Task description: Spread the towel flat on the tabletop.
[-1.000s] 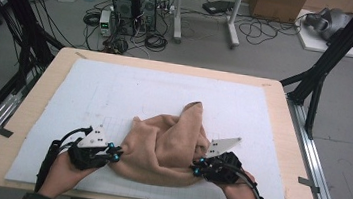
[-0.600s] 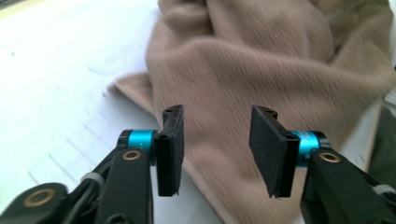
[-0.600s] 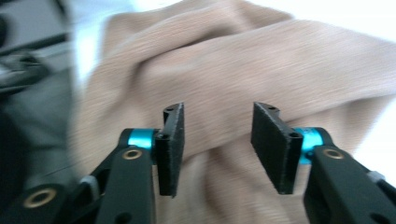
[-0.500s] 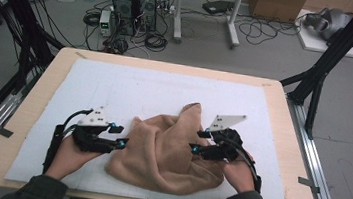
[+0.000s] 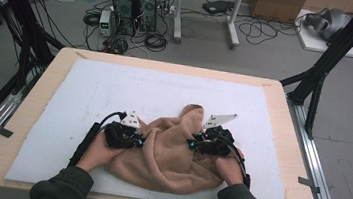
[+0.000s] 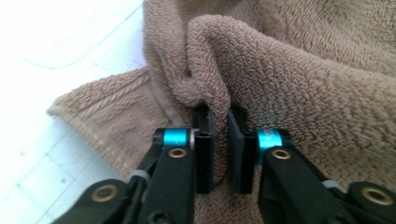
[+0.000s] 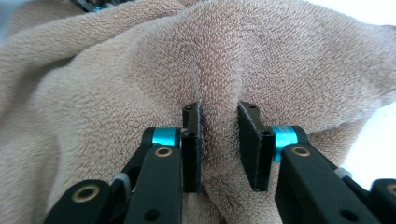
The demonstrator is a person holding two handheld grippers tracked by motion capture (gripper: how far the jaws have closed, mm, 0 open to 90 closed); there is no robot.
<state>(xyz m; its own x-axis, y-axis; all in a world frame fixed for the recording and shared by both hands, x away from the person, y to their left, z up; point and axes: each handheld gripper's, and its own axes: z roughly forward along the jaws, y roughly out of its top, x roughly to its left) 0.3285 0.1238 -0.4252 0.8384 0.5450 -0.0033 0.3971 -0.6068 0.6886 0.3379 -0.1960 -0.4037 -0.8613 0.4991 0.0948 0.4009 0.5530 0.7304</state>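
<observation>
A tan terry towel (image 5: 168,156) lies bunched on the white mat, with one corner peaked toward the far side. My left gripper (image 5: 140,139) is at the towel's left side. In the left gripper view its jaws have just been closing, and the gripper (image 6: 219,112) pinches a narrow fold of the towel (image 6: 303,84). My right gripper (image 5: 192,144) is at the towel's right side. Its jaws have also just been closing. The right gripper (image 7: 219,109) squeezes a thick ridge of towel (image 7: 116,70) between its pads.
The white mat (image 5: 115,87) covers most of the wooden table (image 5: 39,94). Black frame posts (image 5: 316,90) stand by the table's right edge. Computers and cables sit on the floor beyond the far edge.
Both hands have moved away from the table's front edge and inward, from the towel's near hem to folds higher on the heap. The towel is bunched more tightly between them.
</observation>
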